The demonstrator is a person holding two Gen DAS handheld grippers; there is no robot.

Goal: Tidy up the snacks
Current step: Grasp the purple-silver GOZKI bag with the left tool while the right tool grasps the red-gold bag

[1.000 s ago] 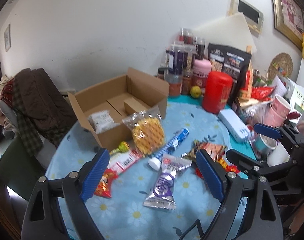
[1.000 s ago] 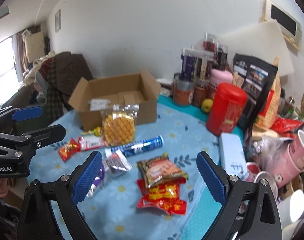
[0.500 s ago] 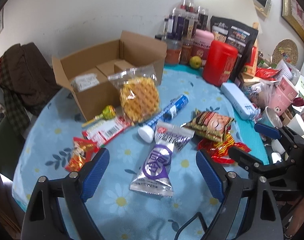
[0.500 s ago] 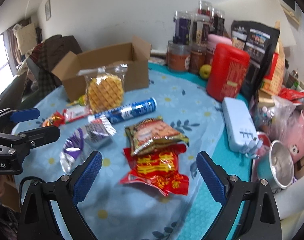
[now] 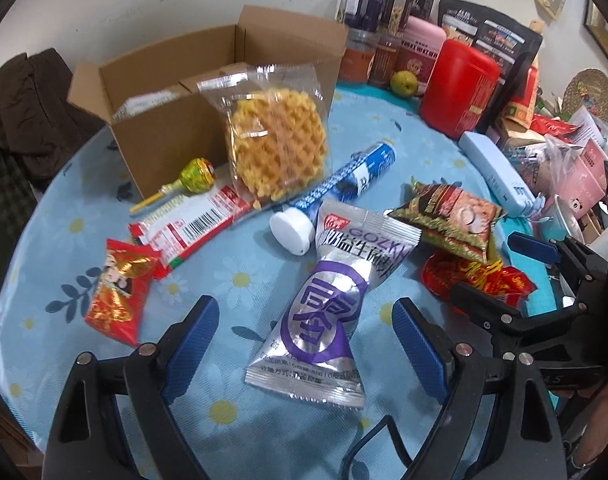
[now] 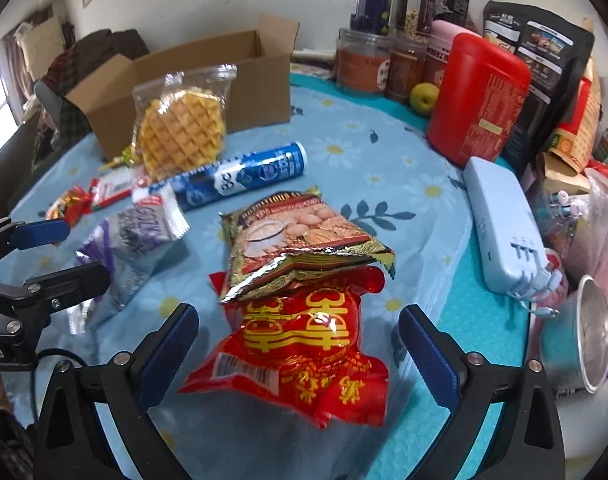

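Snacks lie on the blue daisy tablecloth. My left gripper is open, its fingers either side of a silver-purple packet, not touching it. My right gripper is open around a red-gold packet, which lies partly under a gold-brown packet. A bagged waffle leans on the open cardboard box. A blue tube, a lollipop, a red-white bar and a small red packet lie nearby.
Jars, a red canister, a black bag and a green fruit crowd the table's back. A pale blue case, a metal cup and pink cups stand at the right. A chair with clothes is at the left.
Both grippers have moved forward and down toward the table. The silver-purple packet now lies between the left fingers, the red-gold packet between the right fingers. Nothing was gripped.
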